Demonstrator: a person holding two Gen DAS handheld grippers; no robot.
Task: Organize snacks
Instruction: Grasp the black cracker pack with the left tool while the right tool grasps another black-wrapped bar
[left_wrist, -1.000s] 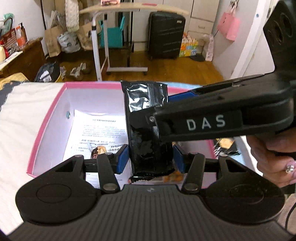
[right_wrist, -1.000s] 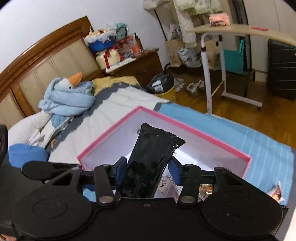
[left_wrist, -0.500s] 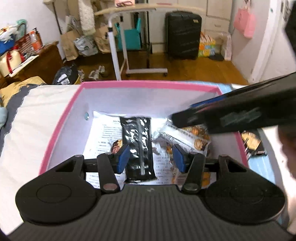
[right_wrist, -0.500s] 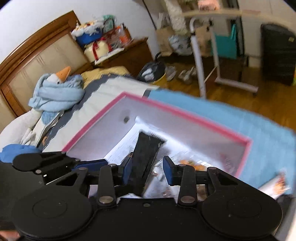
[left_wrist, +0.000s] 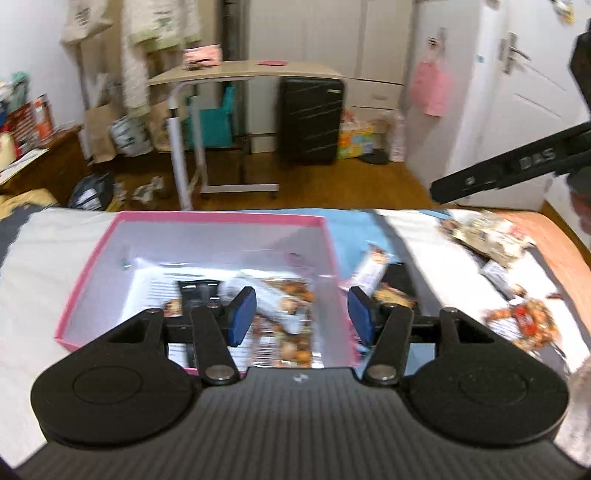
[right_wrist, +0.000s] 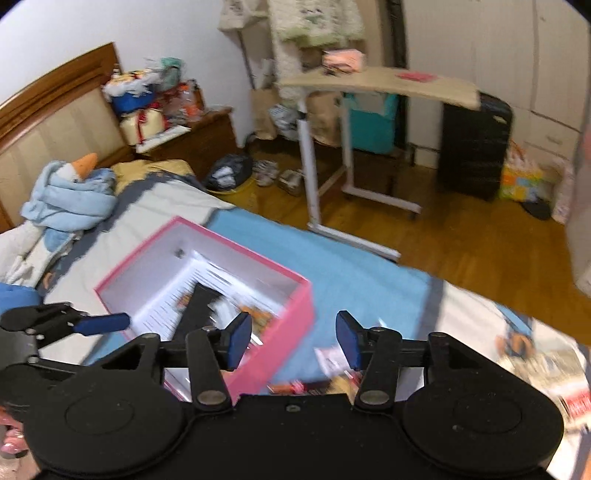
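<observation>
Only left view shows loose snacks (left_wrist: 517, 321) beside pink box (left_wrist: 207, 218); both claws just widened, empty.

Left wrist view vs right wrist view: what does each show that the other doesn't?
Only the left wrist view shows the white door, the pink bag hanging beside it, and the loose snack packets spread right of the box.

Only the right wrist view shows the wooden headboard and the plush toy in a blue wrap.

Both show the pink box with the black packet and other snacks inside, the rolling table, the black suitcase, and both hand-held grippers, left and right, open and empty.
</observation>
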